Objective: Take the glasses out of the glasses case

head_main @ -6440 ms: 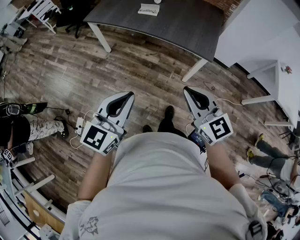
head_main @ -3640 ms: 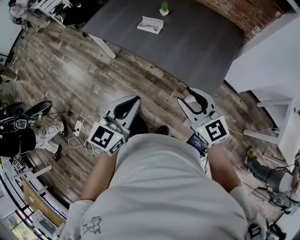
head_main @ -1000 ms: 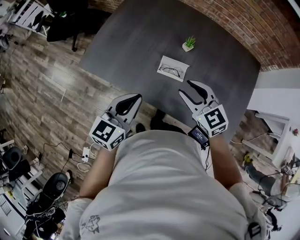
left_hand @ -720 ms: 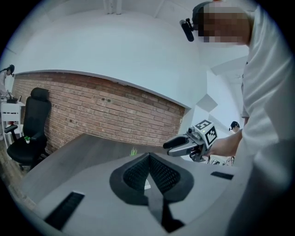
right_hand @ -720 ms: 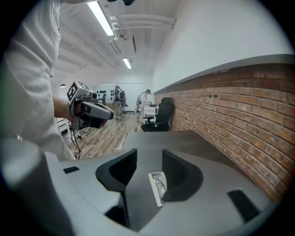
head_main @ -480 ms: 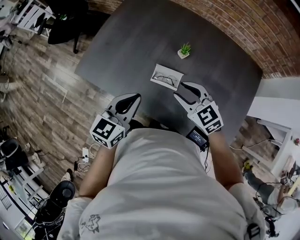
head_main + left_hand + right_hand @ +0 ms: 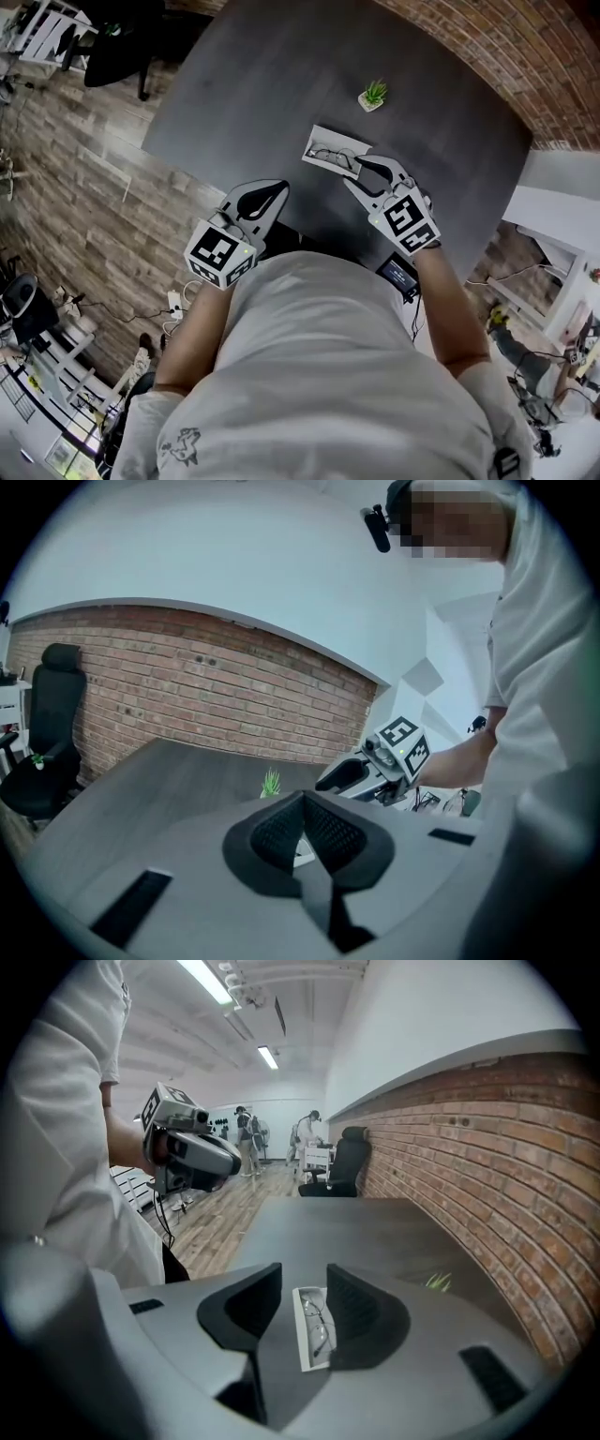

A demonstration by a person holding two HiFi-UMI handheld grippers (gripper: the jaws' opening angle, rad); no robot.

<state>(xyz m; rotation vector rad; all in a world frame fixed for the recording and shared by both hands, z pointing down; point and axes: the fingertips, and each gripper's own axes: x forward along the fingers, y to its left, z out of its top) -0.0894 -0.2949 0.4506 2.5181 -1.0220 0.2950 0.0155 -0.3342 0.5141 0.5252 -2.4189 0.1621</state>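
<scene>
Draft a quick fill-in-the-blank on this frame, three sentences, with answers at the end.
1. The glasses lie ___ the open white glasses case.
2. The left gripper has its fingers ___, with nothing between them.
3. The potted plant stands on the side of the glasses case toward the ___ wall.
Answers: inside; shut; brick.
</scene>
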